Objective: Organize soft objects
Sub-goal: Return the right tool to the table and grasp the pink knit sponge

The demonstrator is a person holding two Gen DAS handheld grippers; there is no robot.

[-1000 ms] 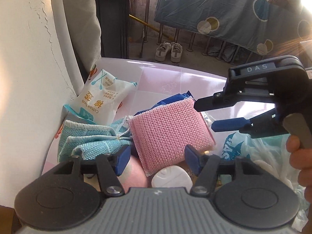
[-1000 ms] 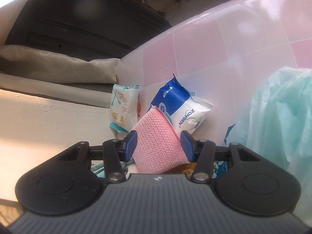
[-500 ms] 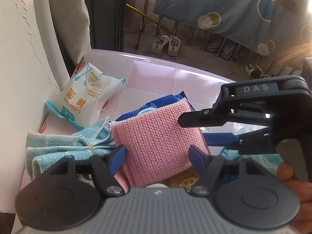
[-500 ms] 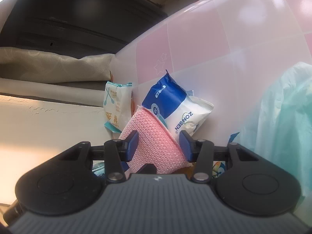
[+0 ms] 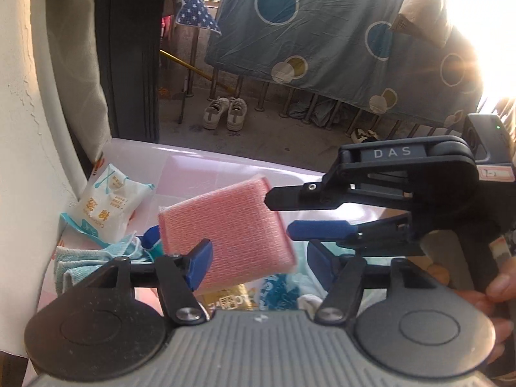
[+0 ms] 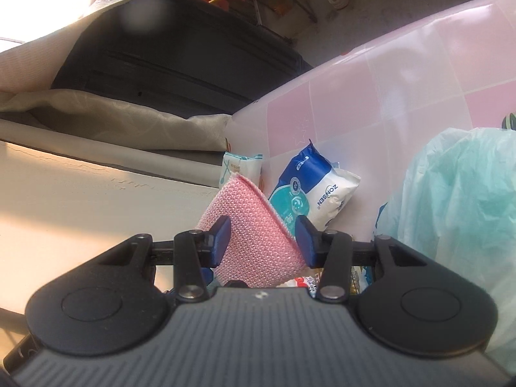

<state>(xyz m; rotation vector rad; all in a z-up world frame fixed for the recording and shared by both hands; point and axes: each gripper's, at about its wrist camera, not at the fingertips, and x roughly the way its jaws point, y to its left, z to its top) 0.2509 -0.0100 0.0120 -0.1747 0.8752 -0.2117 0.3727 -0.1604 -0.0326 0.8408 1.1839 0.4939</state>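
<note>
**Pink pad comes up off the pile**

Up goes the pink scrubbing pad [image 5: 225, 229]! A second ago it lay on the heap beside the blue towel [image 5: 93, 258]; now it hangs in the air above the clutter, tilted, with the pink-tiled worktop [image 6: 354, 96] showing behind it. In the left wrist view the balcony rail, the hanging spotted sheet [image 5: 322, 32] and the pair of sneakers [image 5: 225, 117] take up far more of the picture than before, while the cotton swab packet [image 5: 109, 206] sits lower and further off.

Right gripper [image 6: 262, 242] has the pad: its blue jaws have just been closing and now press on either side of the pink weave, holding it by its right-hand corner. From the left camera that gripper reaches in from the right, black body marked DAS, one finger above the pad's corner and the blue-tipped one below, a hand [image 5: 496, 293] wrapped round its handle.

Left gripper [image 5: 259, 266] sits below and in front of the pad, angled down toward the pile. Its jaws stand apart, having just narrowed a touch; the left pad overlaps the pink edge in the picture, the right one is clear of it, so no grip there.

Behind the lifted pad in the right wrist view, the blue-and-white ZONSEN pack [image 6: 312, 193] lies on the worktop, and a pale green plastic bag [image 6: 451, 225] bulks up at the right.
</note>
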